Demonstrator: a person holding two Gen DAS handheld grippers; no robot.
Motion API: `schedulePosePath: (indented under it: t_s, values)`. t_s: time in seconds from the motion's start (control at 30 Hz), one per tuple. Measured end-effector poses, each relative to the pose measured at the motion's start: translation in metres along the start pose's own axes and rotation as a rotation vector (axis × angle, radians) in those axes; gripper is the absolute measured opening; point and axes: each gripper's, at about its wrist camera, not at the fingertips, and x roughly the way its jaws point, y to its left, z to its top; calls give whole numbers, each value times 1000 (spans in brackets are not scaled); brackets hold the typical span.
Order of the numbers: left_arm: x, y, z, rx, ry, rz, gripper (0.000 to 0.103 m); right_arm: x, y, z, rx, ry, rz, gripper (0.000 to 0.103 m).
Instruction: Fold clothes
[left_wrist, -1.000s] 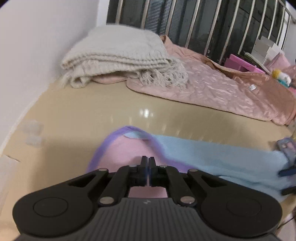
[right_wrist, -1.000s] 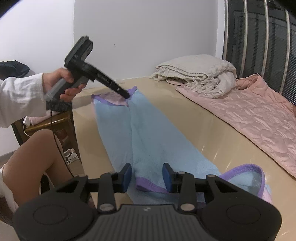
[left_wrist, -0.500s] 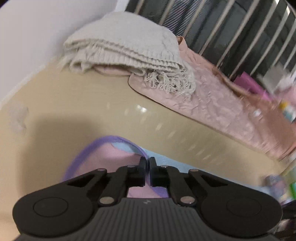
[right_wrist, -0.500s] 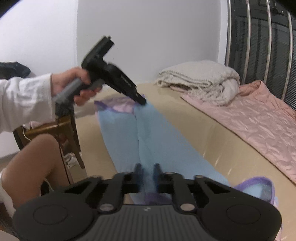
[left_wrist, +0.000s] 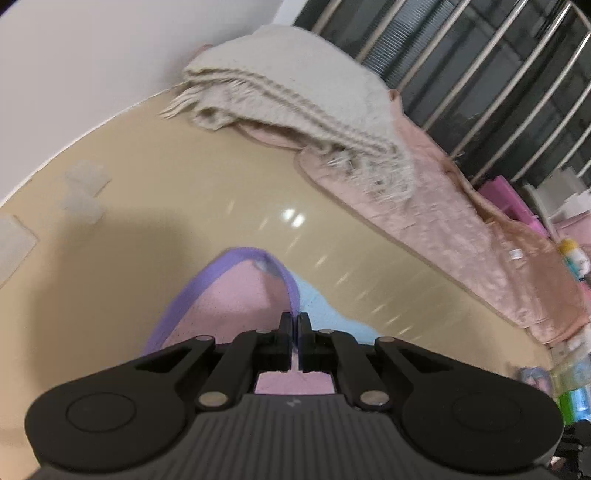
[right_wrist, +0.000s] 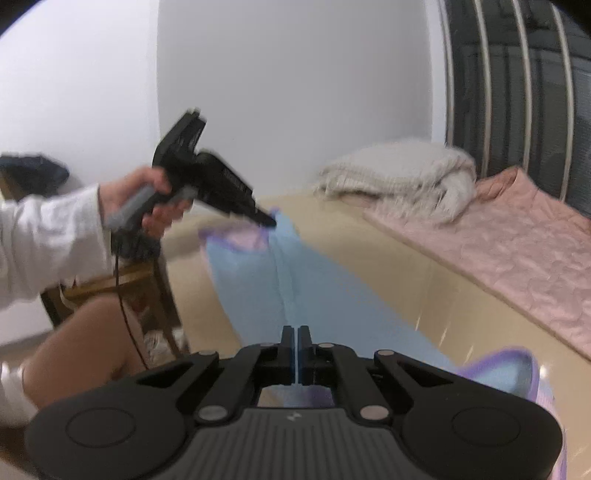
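A light blue garment (right_wrist: 314, 291) with purple trim and a pink inside lies lengthwise on the beige table (left_wrist: 184, 192). My left gripper (left_wrist: 294, 323) is shut on its purple-edged far end (left_wrist: 236, 280), lifting that edge off the table. From the right wrist view the left gripper (right_wrist: 267, 221) appears at the garment's far end, held by a hand in a white sleeve. My right gripper (right_wrist: 296, 334) is shut on the near end of the blue garment, whose purple hem (right_wrist: 517, 363) curls up to the right.
A folded cream knitted blanket (left_wrist: 295, 96) and a pink quilted cover (left_wrist: 480, 251) lie along the table's far side by a barred window. Boxes and bottles (left_wrist: 569, 254) stand at the right end. A wooden chair (right_wrist: 122, 291) and the person's knee sit left of the table.
The right gripper's jaws closed from open onto the near end of the garment. The left gripper rolled, shifted sideways and raised its end of the garment.
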Motion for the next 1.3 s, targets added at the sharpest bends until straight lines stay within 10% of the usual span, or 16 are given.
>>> schedulePosePath:
  t_s: [0.1, 0.17, 0.27, 0.43, 0.67, 0.83, 0.93, 1.07, 1.3]
  values:
    - [-8, -3, -3, 17, -29, -3, 24, 3, 6, -5, -43, 20, -13, 2]
    - [-16, -9, -4, 33, -48, -5, 59, 1, 6, -2, -42, -13, -33, 10]
    - [-22, -26, -11, 102, -40, -50, 59, 4, 6, 6, -52, -55, -73, 35]
    - [-29, -72, -45, 431, -65, -130, 59, 33, 11, 12, -81, 15, -71, 4]
    - [-21, -125, -104, 1056, -103, -52, 61, 21, 5, 20, -35, -67, -81, 1]
    - [-10, -123, -95, 1081, -104, -7, 61, 4, 3, 24, -37, -116, -75, 1]
    - [-6, -121, -90, 1091, -97, 0, 58, 2, 6, 23, -48, -121, -65, 1]
    - [-7, -120, -90, 1126, -38, -38, 2, 3, 7, 18, -41, -97, -56, 2]
    - [-32, -119, -93, 1119, -81, -82, 1, -7, -4, 1, 20, -76, -107, 18]
